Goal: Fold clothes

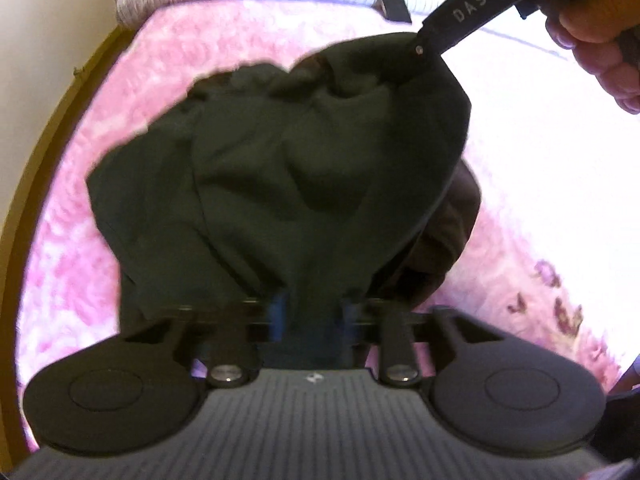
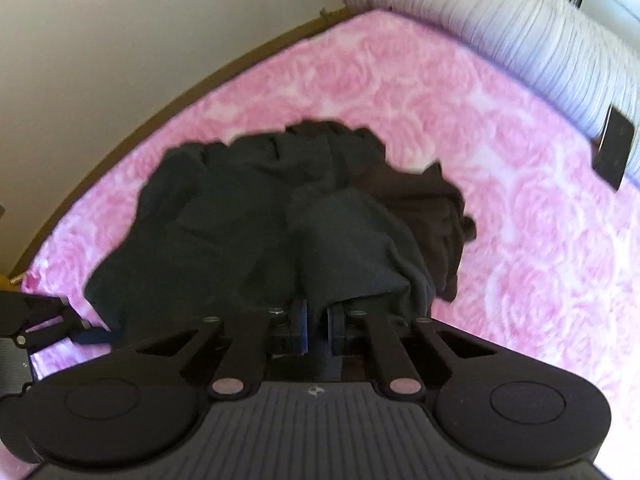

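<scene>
Two claws, both clamped on dark cloth.

Left claw [image 1: 310, 312]: lower centre of the left wrist view, blue-padded fingers [image 1: 277, 316] closed on a bunched edge of the dark garment [image 1: 304, 168]. Cloth rises from the grip and fills the middle of the frame, creased and partly lifted. The same claw shows at the lower left edge of the right wrist view [image 2: 80, 330], its tip touching the garment's near corner.

Right claw [image 2: 316, 326]: lower centre of the right wrist view, blue pads [image 2: 302, 326] pinched on a fold of the garment [image 2: 224, 224]. In the left wrist view it enters from the upper right [image 1: 420, 46], tip buried in the far edge of the cloth, with a hand [image 1: 600, 36] gripping its handle at the frame's right edge.

Brown garment [image 2: 432, 216]: crumpled, just right of the dark one in the right wrist view, partly under it; seen as a brown fold [image 1: 448, 232] at centre right of the left wrist view.

Pink bedspread [image 2: 420, 92]: rose pattern, under both garments.

White ribbed pillow [image 2: 520, 28]: upper right, along the bedspread's far edge.

Dark flat object [image 2: 614, 148]: right edge, leaning on the pillow; kind unclear.

Wooden bed frame [image 1: 36, 168]: curved along the left edge, pale wall [image 2: 140, 20] behind.
</scene>
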The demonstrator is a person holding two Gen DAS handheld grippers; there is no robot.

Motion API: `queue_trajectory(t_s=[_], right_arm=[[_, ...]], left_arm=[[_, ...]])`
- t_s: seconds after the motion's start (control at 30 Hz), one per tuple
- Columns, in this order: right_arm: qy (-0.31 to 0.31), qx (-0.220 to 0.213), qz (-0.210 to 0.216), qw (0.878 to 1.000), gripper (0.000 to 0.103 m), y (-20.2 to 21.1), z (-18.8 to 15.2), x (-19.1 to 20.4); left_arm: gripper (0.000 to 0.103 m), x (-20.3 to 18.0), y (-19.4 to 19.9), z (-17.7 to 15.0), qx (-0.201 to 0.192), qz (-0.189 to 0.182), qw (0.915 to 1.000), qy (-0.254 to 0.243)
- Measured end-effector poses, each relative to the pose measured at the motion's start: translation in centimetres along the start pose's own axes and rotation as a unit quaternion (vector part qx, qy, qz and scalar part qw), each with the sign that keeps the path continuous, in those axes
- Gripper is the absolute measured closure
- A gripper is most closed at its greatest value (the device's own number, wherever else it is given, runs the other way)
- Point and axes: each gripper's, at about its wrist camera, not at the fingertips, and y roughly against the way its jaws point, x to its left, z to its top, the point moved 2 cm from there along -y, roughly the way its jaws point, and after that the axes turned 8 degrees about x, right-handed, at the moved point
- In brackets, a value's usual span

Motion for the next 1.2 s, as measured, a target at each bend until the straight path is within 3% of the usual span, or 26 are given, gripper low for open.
queue_trajectory(t_s=[0.2, 0.4, 0.53, 0.73, 0.93, 1.0, 1.07, 1.13, 1.2], right_arm=[[-0.044, -0.075, 0.004, 0.996, 0.099, 7.8, -0.2, -2.2], [-0.104, -0.141, -0.036, 0.984, 0.1, 16.3, -5.4, -7.4], [-0.169, -0.165, -0.075, 0.969, 0.1, 20.9, -11.7, -12.1], [-0.266, -0.182, -0.118, 0.939, 0.1, 25.4, -22.9, -19.6], [-0.324, -0.229, -0.149, 0.906, 0.1, 30.8, -34.4, -29.1], [-0.327, -0.245, -0.173, 0.896, 0.1, 32.9, -38.9, -32.5], [-0.342, -0.244, -0.197, 0.886, 0.099, 34.0, -43.4, -35.1], [-0.367, -0.229, -0.22, 0.874, 0.098, 34.4, -48.0, -37.2], [-0.414, -0.185, -0.224, 0.863, 0.097, 33.2, -53.3, -38.5]], left_arm=[[0.096, -2.9, 6.0, 2.7, -0.079, -0.011, 0.9949, -0.062], [0.096, -11.3, 10.5, 5.6, -0.144, -0.068, 0.9759, -0.149], [0.096, -17.2, 13.1, 7.6, -0.182, -0.106, 0.9557, -0.206], [0.096, -27.9, 12.0, 11.9, -0.185, -0.166, 0.9305, -0.269], [0.096, -40.0, 10.9, 18.7, -0.216, -0.154, 0.9096, -0.32], [0.096, -45.0, 10.6, 19.6, -0.214, -0.17, 0.9039, -0.329], [0.096, -49.8, 8.9, 19.5, -0.188, -0.196, 0.8967, -0.35], [0.093, -54.3, 6.7, 18.6, -0.133, -0.218, 0.8893, -0.379], [0.089, -57.5, 4.6, 16.8, -0.077, -0.234, 0.8795, -0.407]])
